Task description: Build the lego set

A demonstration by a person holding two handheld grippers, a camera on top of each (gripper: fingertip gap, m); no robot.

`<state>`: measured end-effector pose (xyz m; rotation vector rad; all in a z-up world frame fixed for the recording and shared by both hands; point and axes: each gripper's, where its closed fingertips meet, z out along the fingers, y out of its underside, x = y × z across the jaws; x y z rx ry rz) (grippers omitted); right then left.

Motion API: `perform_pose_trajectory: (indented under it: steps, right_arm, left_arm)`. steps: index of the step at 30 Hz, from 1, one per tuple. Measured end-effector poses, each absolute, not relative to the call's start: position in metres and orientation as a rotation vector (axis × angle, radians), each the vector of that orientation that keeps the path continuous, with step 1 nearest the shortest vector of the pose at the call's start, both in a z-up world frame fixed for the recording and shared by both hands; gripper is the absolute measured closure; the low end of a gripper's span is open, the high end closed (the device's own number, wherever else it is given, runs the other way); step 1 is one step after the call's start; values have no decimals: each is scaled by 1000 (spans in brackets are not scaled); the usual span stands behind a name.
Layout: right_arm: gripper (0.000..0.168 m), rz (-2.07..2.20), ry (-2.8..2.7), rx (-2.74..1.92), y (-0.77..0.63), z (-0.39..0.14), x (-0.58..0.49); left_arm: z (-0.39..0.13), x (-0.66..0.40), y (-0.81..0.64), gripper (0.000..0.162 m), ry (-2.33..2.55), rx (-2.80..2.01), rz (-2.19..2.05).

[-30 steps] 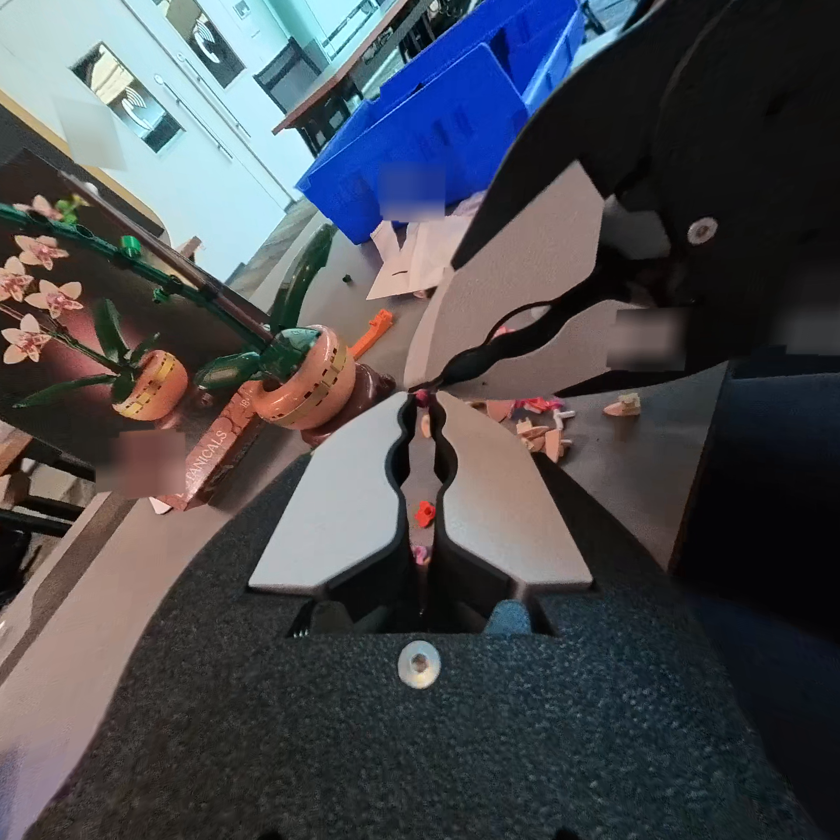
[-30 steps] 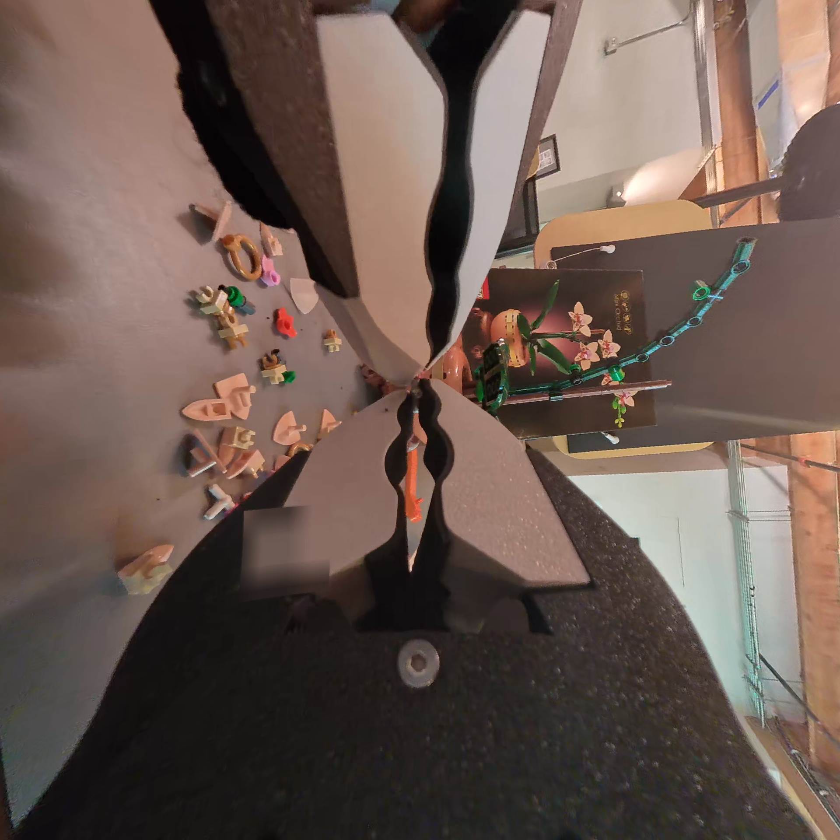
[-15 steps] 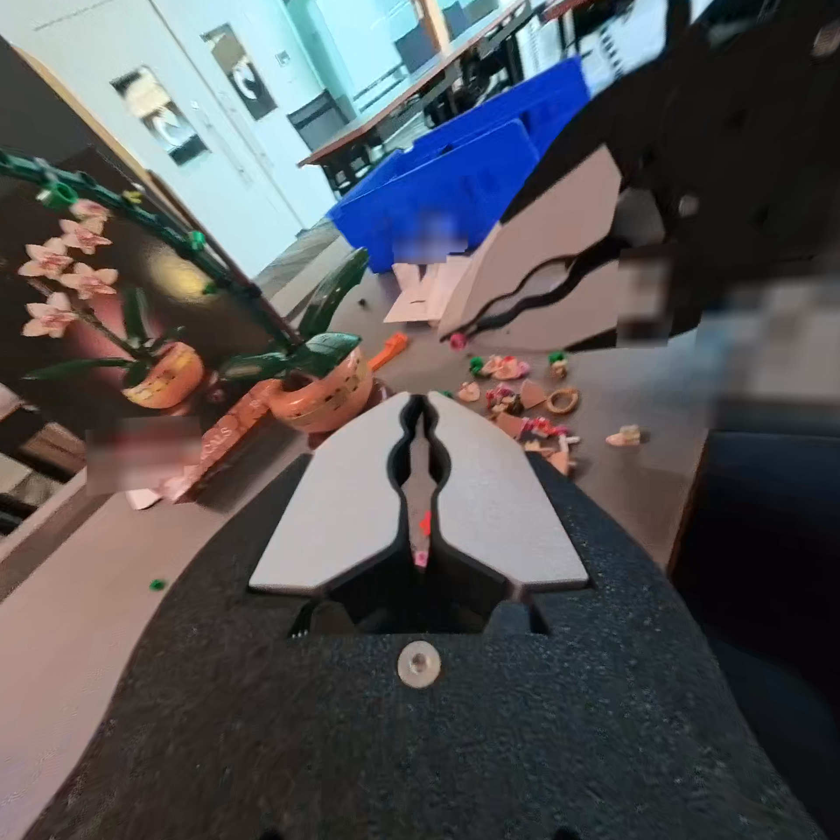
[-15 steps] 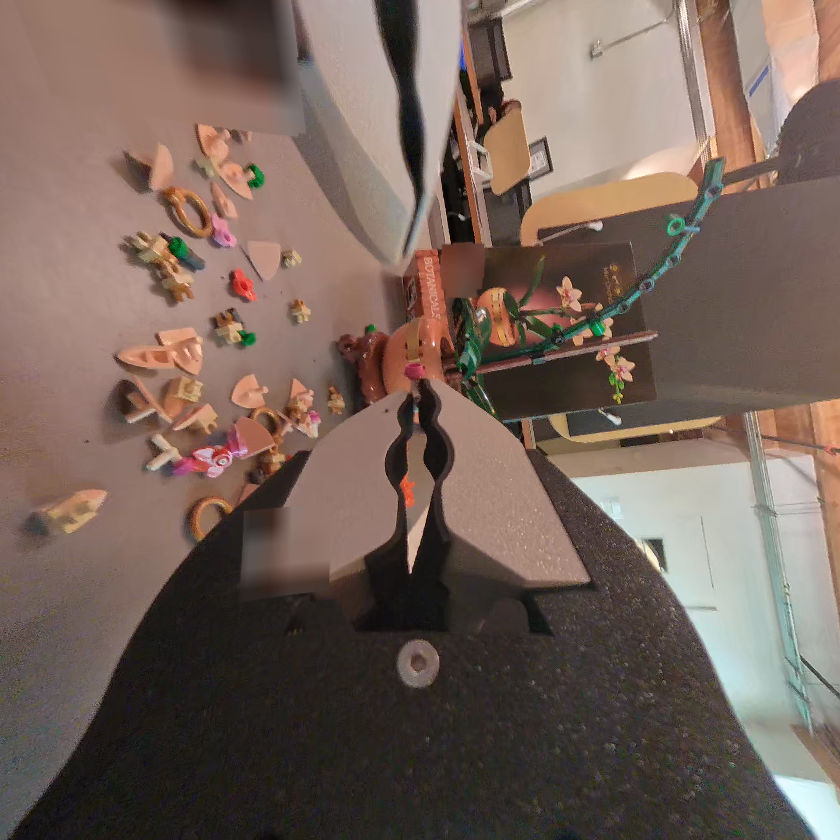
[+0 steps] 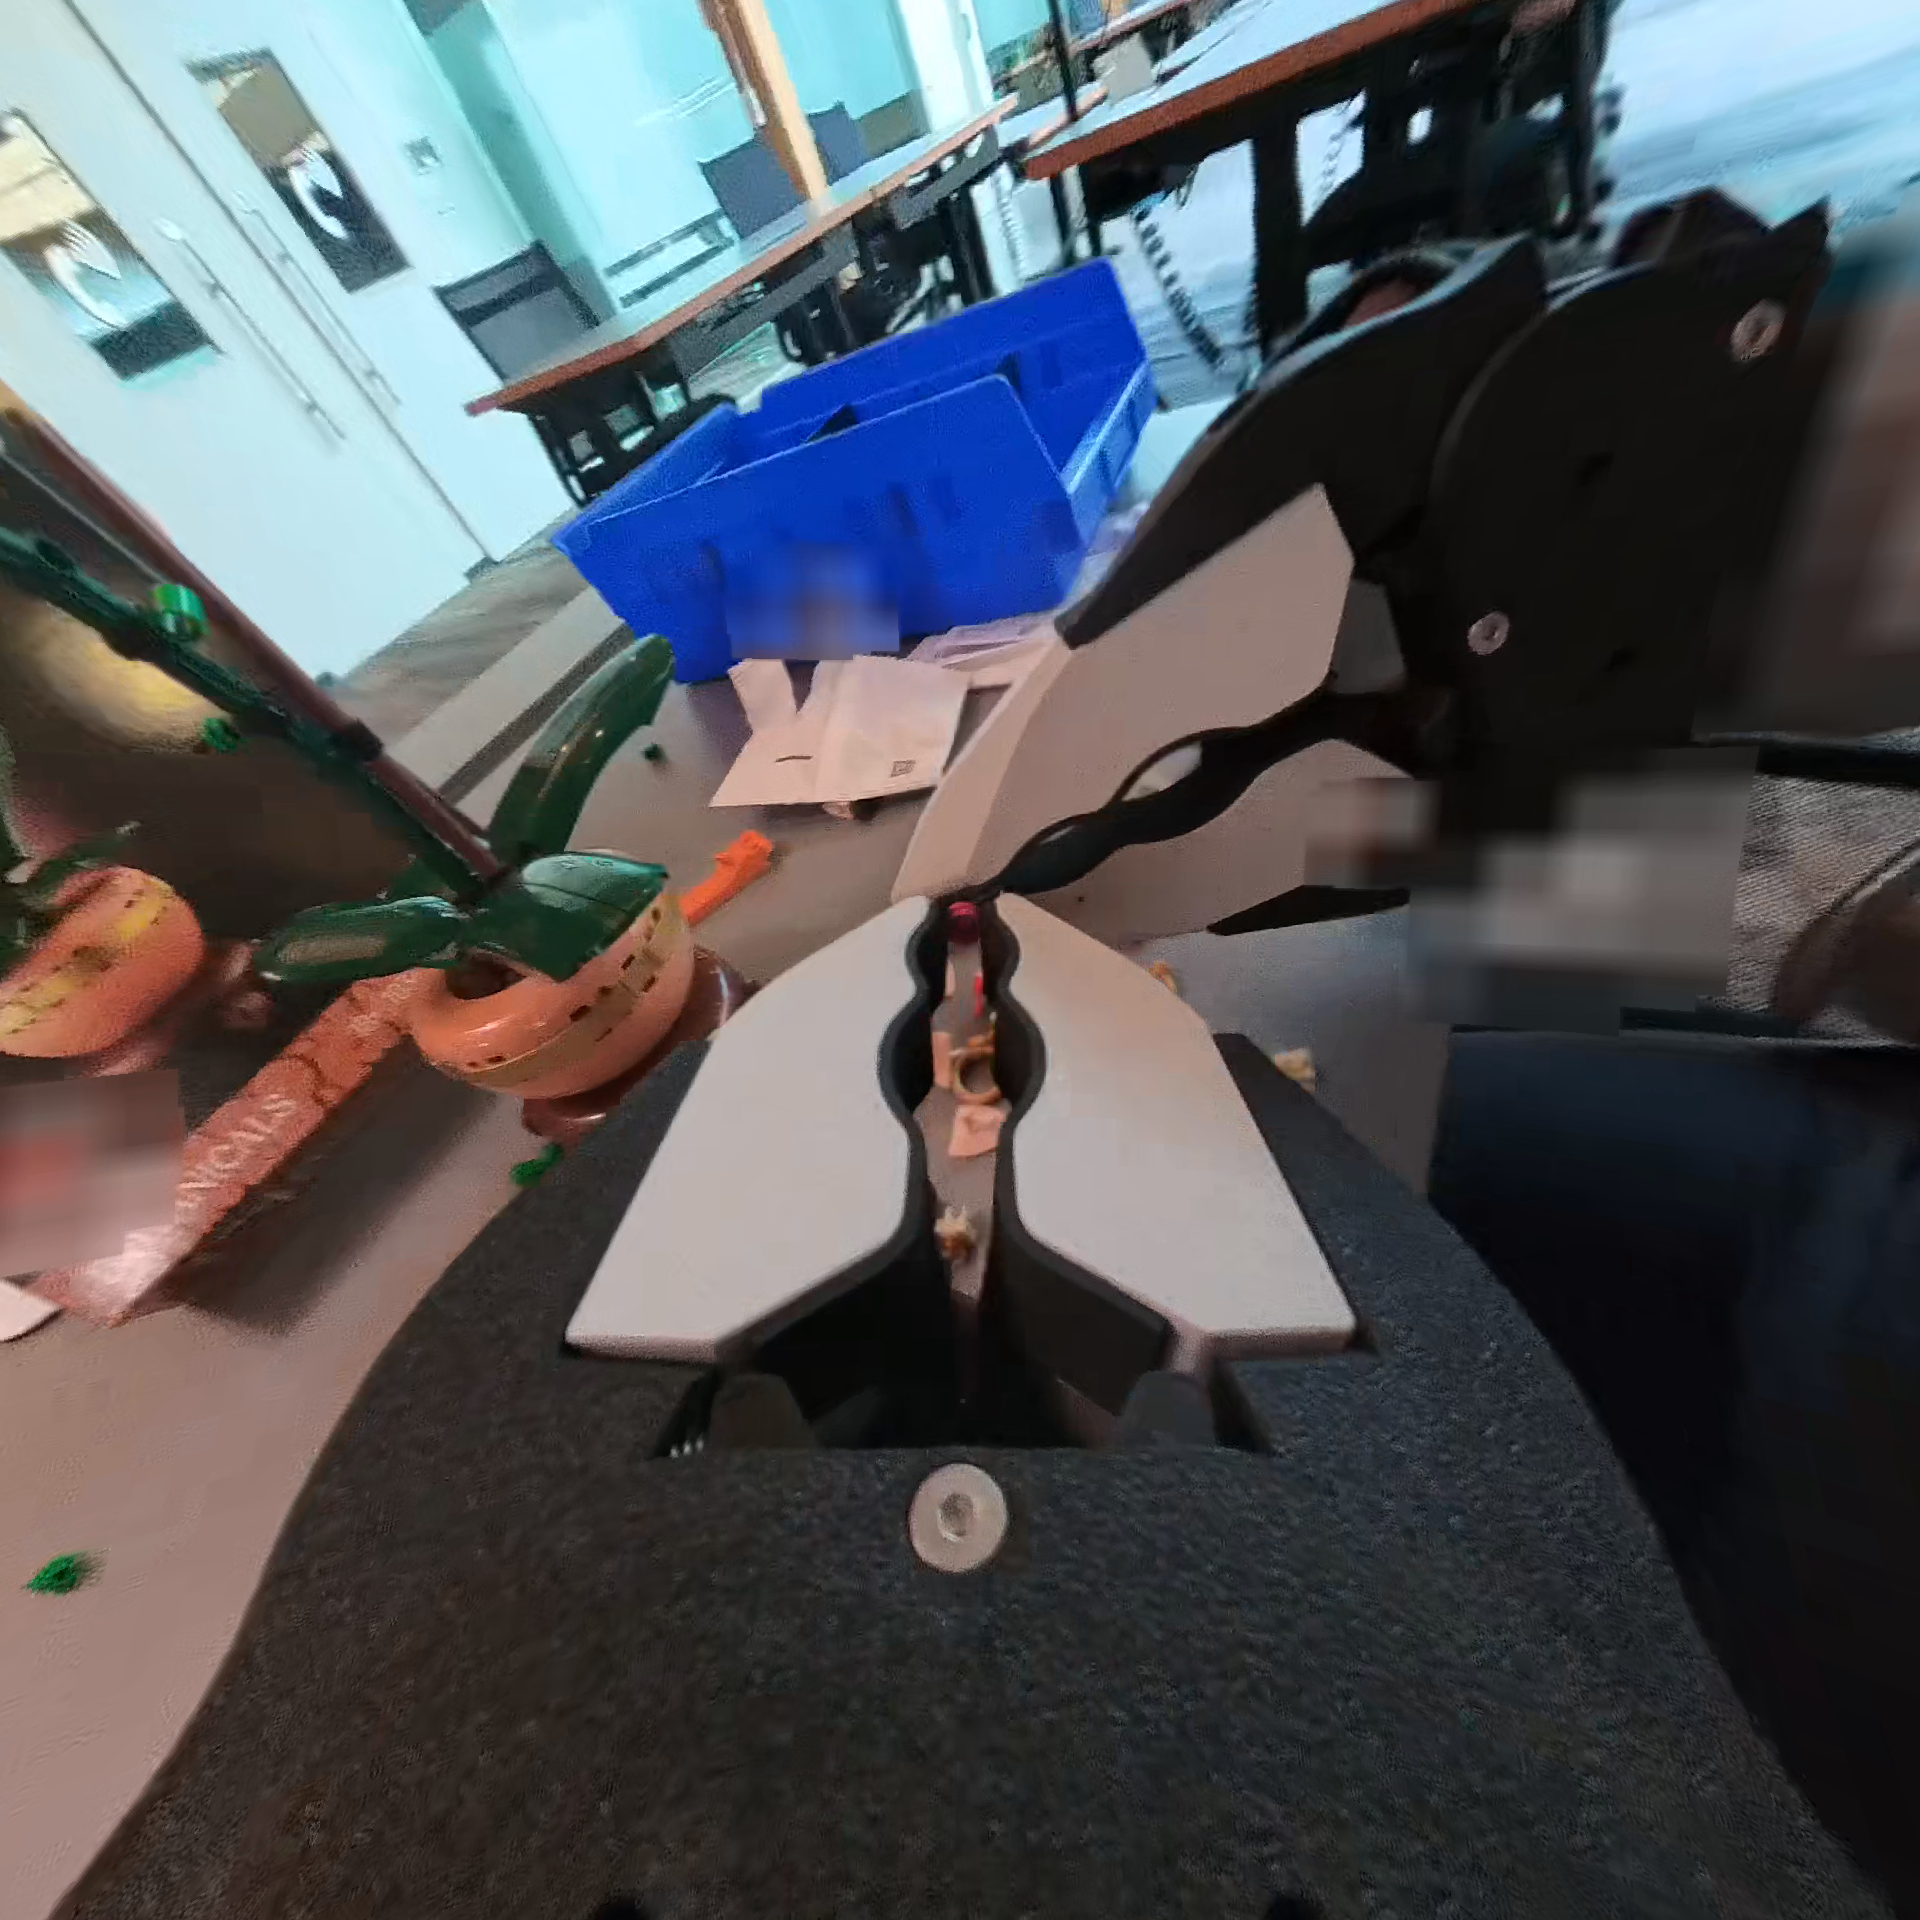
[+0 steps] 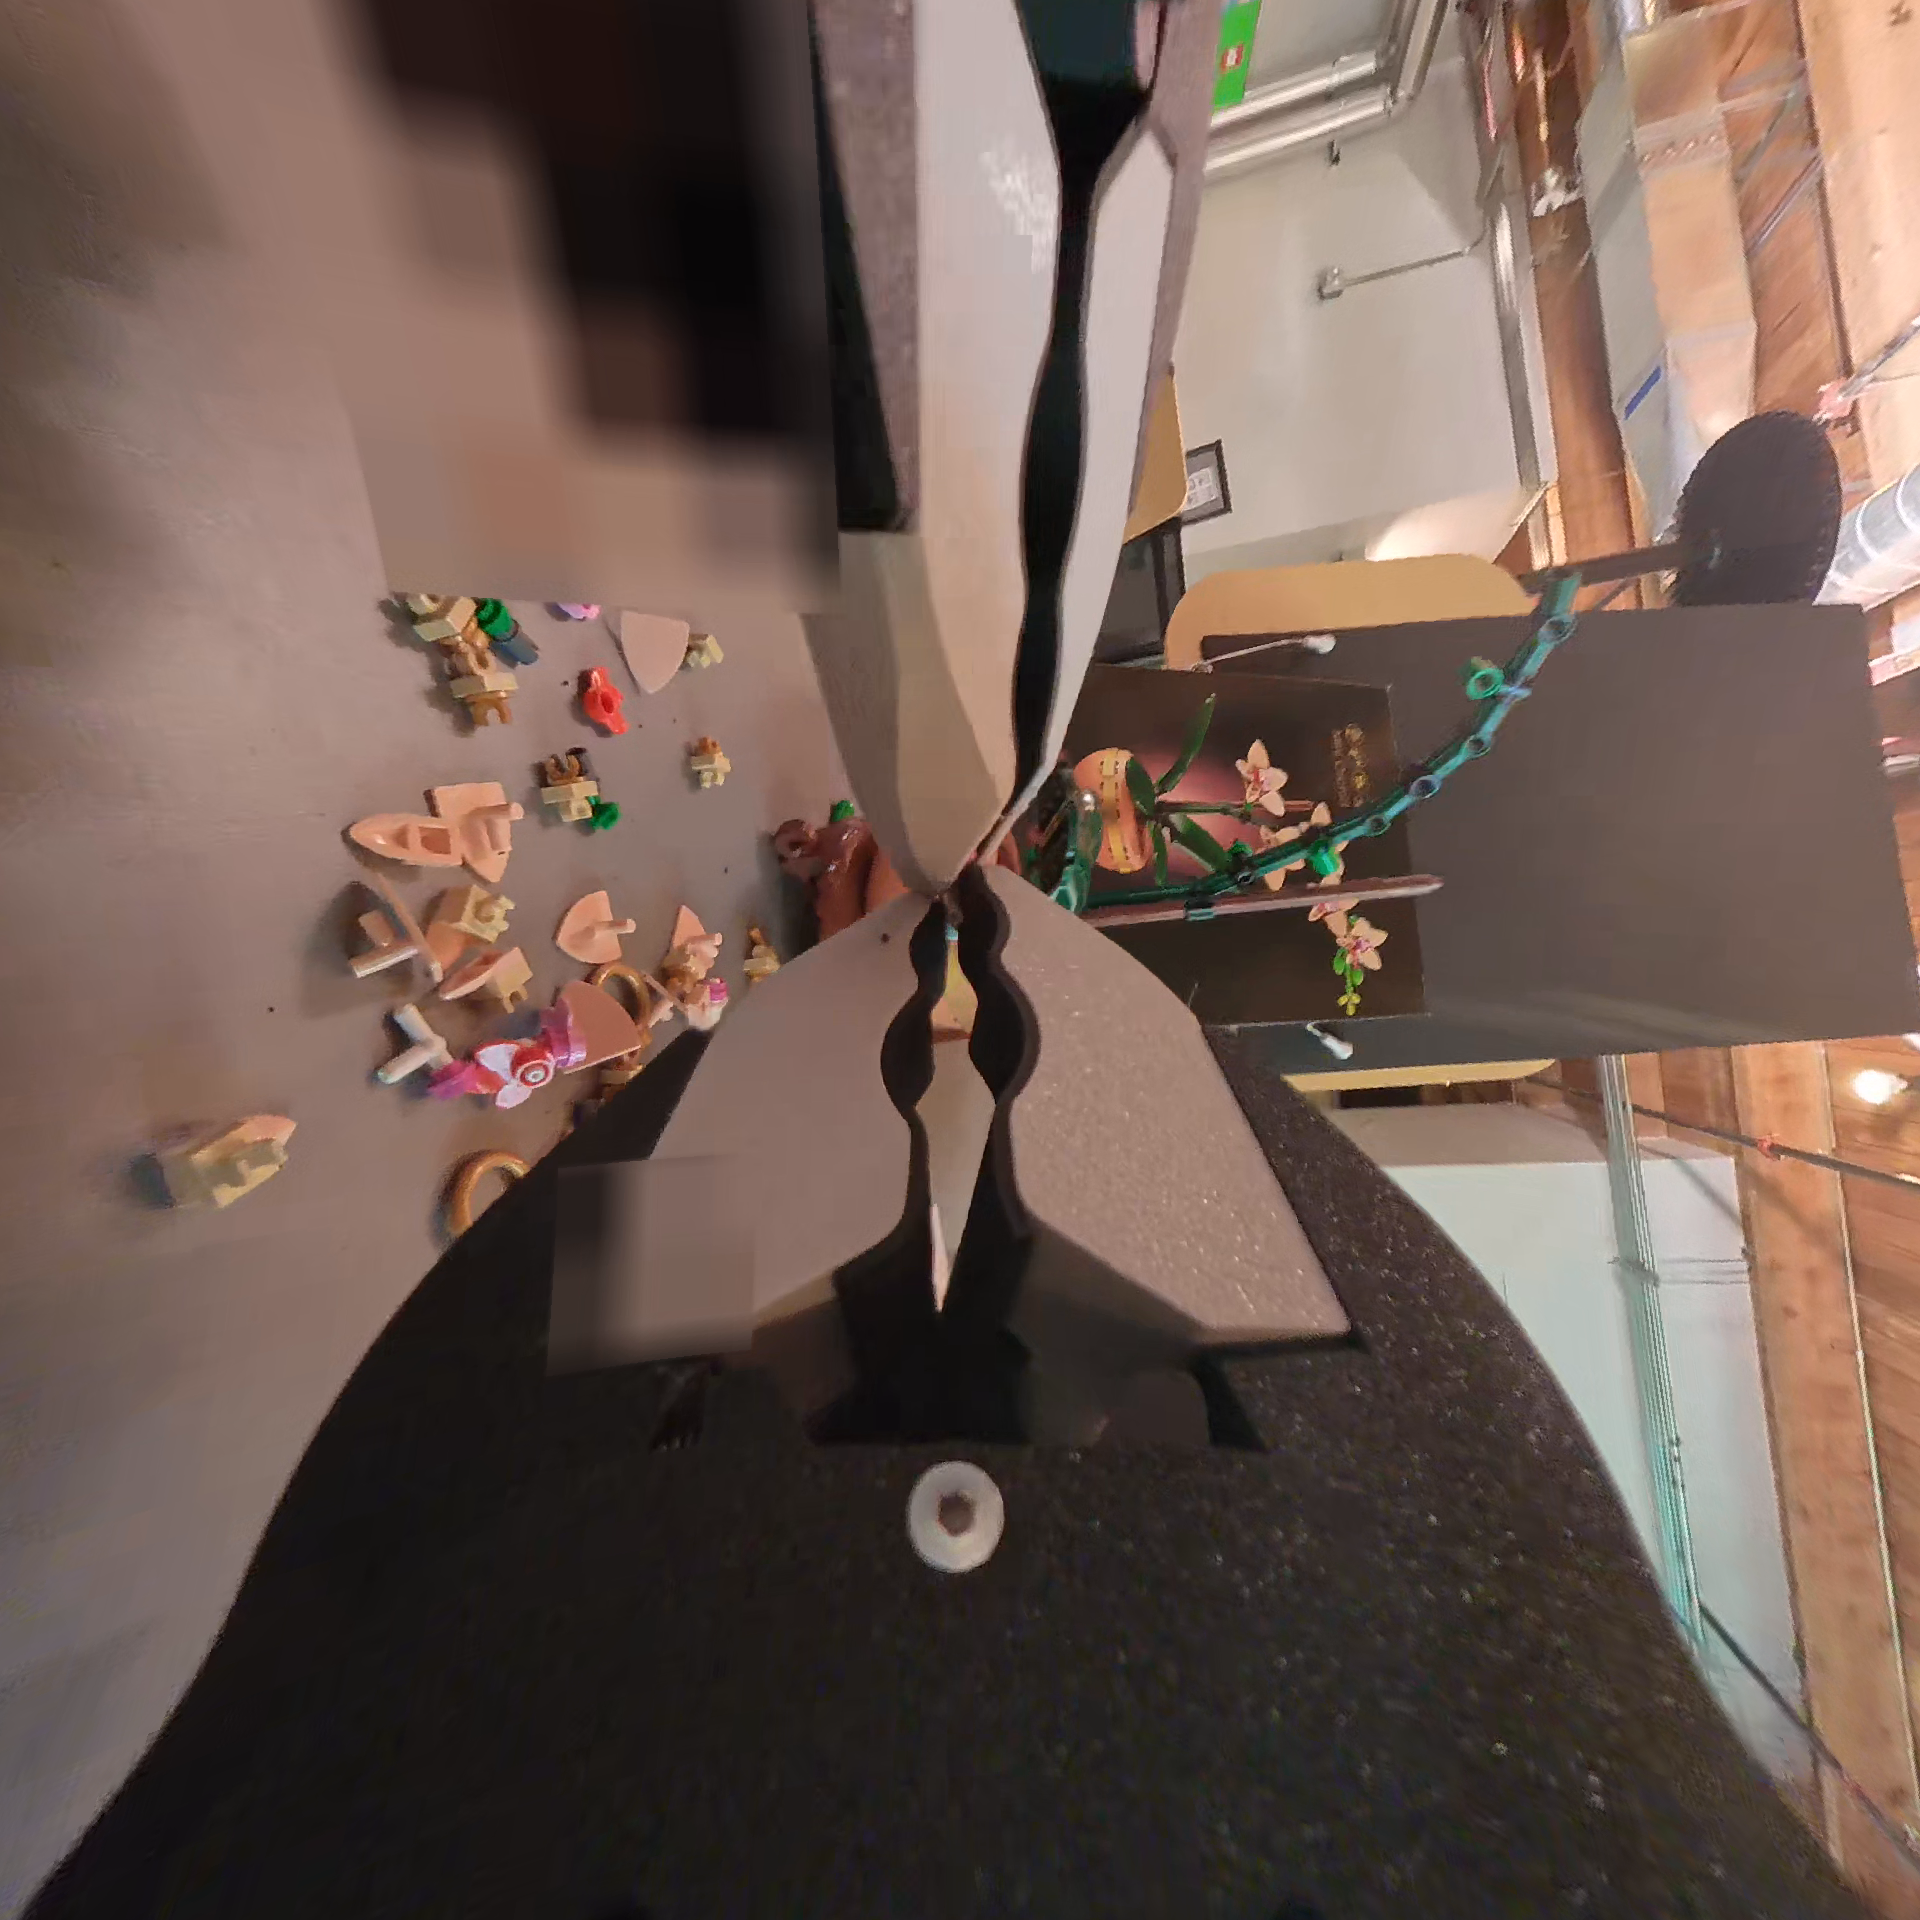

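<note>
My left gripper point(image 5: 961, 912) is shut, held above the grey table point(image 5: 208, 1403). My right gripper point(image 6: 951, 906) is shut and comes in from the right in the left wrist view point(image 5: 985, 894), meeting the left gripper tip to tip. A small magenta piece point(image 5: 964, 916) sits where the tips meet. In the right wrist view the left gripper point(image 6: 971, 862) comes down from above. The built orchid pot point(image 5: 561, 1013), with green leaves and a long green stem point(image 6: 1455, 764), stands just left of the tips. Several loose tan, pink and gold pieces point(image 6: 468, 831) lie on the table.
The set's dark box point(image 6: 1299, 935) stands behind the pot. An orange brick separator point(image 5: 727, 871) and white paper bags point(image 5: 862, 727) lie beyond it. A blue bin point(image 5: 883, 520) stands at the far edge. A person's dark sleeve is at the right. The tips of both grippers are at nearly the same place. The built orchid pot point(image 5: 561, 1013) sits 11 cm or so from the ends of my right fingers.
Half a second ago the grippers were apart, with the magenta piece at the right gripper's tips. They have now come back together tip to tip, as they were one second ago.
</note>
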<state>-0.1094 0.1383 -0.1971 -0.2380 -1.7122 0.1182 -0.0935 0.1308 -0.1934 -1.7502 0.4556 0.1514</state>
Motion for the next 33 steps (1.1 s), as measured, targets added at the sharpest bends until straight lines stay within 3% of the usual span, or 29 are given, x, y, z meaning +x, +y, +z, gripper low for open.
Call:
perform_pose_trajectory:
  steps: [7,10,13,23,29,33]
  right_arm:
    - [167,147,-1682,-309,143,-206,-112]
    - [167,-125,-1710,-577,235,-227,-106]
    - [167,197,-1610,-556,205,-178,-97]
    - [167,681,-1569,-691,170,-172,-97]
    - [167,797,-1454,-919,221,-157,-58]
    - [166,747,-1514,-1018,237,-176,-39]
  left_arm:
    - [-200,-92,131,157,426,-1789,237]
    - [-170,-77,113,157,413,-1688,146]
    - [-184,-108,110,157,353,-1746,194]
    - [-179,-115,117,157,321,-1683,224]
    - [-165,-164,95,156,153,-1676,302]
    - [-163,-206,72,156,15,-1706,288]
